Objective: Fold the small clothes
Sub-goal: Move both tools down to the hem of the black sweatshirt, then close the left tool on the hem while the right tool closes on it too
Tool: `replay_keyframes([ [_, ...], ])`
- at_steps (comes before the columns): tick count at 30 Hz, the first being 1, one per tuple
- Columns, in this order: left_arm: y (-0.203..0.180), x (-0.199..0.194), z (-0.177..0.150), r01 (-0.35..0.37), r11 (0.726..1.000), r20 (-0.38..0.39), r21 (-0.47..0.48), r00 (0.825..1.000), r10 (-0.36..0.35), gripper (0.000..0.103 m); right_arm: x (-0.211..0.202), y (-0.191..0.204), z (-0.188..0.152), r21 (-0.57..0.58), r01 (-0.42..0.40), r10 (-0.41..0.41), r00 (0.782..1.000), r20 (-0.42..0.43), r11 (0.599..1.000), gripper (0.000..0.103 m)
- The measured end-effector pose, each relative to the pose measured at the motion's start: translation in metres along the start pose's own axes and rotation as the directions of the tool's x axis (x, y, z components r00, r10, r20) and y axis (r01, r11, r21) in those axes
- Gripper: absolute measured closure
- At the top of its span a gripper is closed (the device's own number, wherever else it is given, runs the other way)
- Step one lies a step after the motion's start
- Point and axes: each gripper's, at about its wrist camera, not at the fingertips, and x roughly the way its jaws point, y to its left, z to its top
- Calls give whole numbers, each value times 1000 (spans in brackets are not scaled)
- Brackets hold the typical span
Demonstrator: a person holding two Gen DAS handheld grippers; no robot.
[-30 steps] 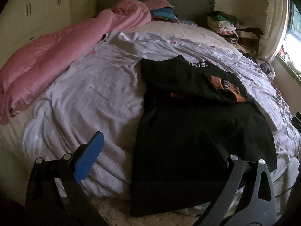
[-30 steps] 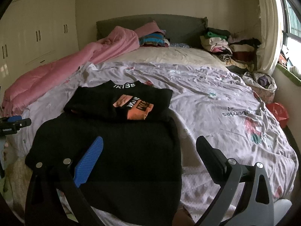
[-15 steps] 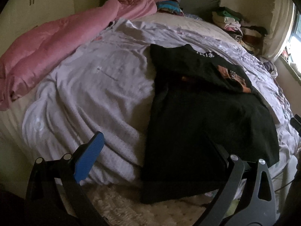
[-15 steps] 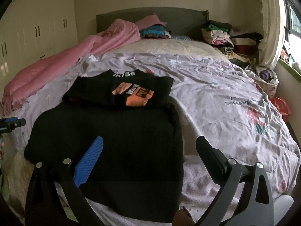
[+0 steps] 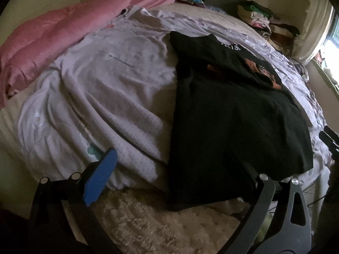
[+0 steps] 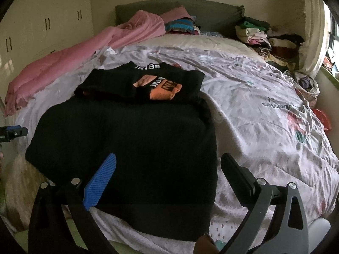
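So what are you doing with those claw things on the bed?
A person is folding clothes with a claw in each hand. Right now both the left claw and the right claw are open and holding nothing, hovering over the near edge of the bed. A big black garment lies spread flat in front of them, its bottom edge hanging off the mattress. A black shirt with an orange print, already folded, sits at its far end.

Dim, slightly blurred fisheye views with dark corners; window [image 6: 332, 48] daylight glares right.
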Motion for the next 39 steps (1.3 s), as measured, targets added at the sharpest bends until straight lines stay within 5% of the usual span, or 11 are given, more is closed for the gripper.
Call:
replay_keyframes([
  [5,-1,2,-8,45,999,-19,10,999,-45,11,2,-3,-6,-1,4,-4,1000,-15,1000,5],
  [12,-3,13,-17,117,993,-65,-4,991,-117,62,0,-8,-14,-7,16,-16,999,-28,1000,5],
  [19,-9,37,-28,133,991,-135,-29,981,-136,61,1,-16,-25,4,-4,4,999,-46,1000,5],
  [28,-14,47,-29,134,991,-117,-28,984,-136,62,4,-32,-43,39,-82,85,991,-107,996,7],
  [30,-14,47,-28,135,991,-116,-22,984,-136,64,6,-34,-47,54,-100,106,987,-123,994,26],
  [35,-12,48,-26,134,991,-117,-22,984,-136,62,19,-34,-58,50,-109,117,974,-193,993,41],
  [39,-10,47,-28,133,991,-120,-26,984,-136,60,28,-38,-64,55,-93,103,969,-226,994,42],
])
